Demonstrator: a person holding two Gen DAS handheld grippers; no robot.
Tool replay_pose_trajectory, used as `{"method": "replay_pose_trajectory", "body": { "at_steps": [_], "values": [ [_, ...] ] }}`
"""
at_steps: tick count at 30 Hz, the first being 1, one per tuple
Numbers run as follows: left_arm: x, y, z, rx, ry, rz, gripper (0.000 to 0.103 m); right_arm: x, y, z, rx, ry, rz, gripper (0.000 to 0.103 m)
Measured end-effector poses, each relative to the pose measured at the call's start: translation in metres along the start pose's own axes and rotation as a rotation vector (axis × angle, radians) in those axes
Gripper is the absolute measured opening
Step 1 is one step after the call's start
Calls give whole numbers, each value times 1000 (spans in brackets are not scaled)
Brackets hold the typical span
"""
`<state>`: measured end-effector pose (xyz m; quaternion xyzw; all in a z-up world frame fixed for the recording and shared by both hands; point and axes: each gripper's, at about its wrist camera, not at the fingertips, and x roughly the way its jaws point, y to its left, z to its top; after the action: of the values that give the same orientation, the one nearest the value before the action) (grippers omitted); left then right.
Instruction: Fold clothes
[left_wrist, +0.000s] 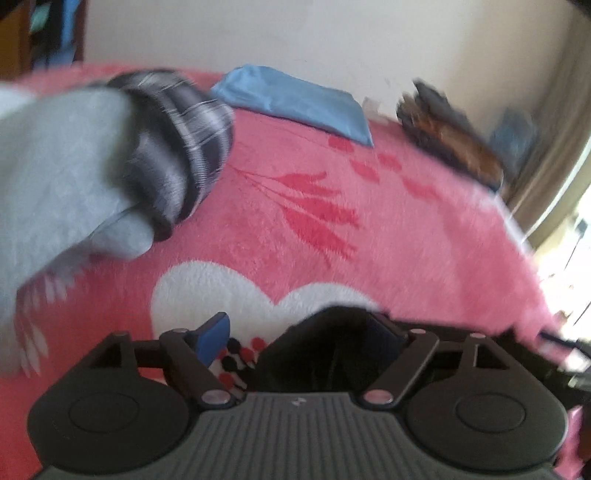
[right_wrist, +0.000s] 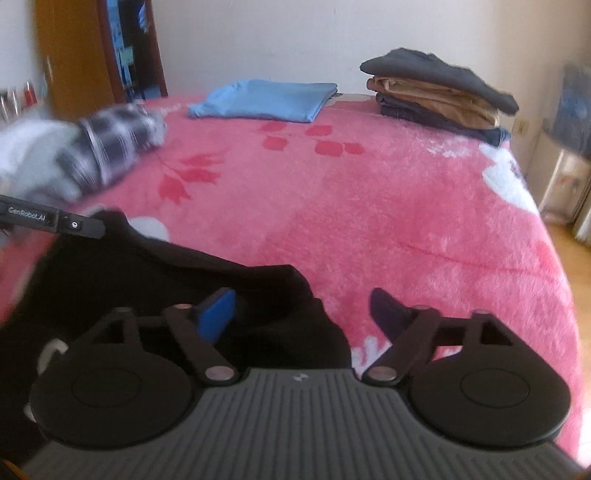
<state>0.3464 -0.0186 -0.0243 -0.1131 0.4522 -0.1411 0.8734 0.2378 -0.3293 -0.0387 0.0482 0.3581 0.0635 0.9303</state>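
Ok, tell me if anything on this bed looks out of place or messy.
The grey and plaid bundle at the left lies rumpled and unfolded, unlike the flat blue garment and the neat stack by the wall. A black garment sits crumpled in front of the right gripper. Nothing looks damaged.

A: Middle of the pink blanket lies wide open, plenty of room to pass.

B: Left side's blocked, though: a grey and plaid bundle sits there, blurred.

A: At the far edge, a folded blue garment and a stack of folded clothes, well apart, with a bare lane between them.

B: Near side, a black garment covers the blanket.
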Motion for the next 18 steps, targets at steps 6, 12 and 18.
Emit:
{"method": "replay_pose_trajectory", "body": {
  "at_steps": [6,12,18],
  "values": [
    [-21,33,8,-203,19,-66,85,-17,-19,3,238,-13,30,87],
    [-73,43,-10,-113,63,-32,82,-54,-28,-18,426,-34,86,87],
    [-102,32,-79,168,154,136,64,-93,-35,-49,620,-43,162,87]
  ]
}}
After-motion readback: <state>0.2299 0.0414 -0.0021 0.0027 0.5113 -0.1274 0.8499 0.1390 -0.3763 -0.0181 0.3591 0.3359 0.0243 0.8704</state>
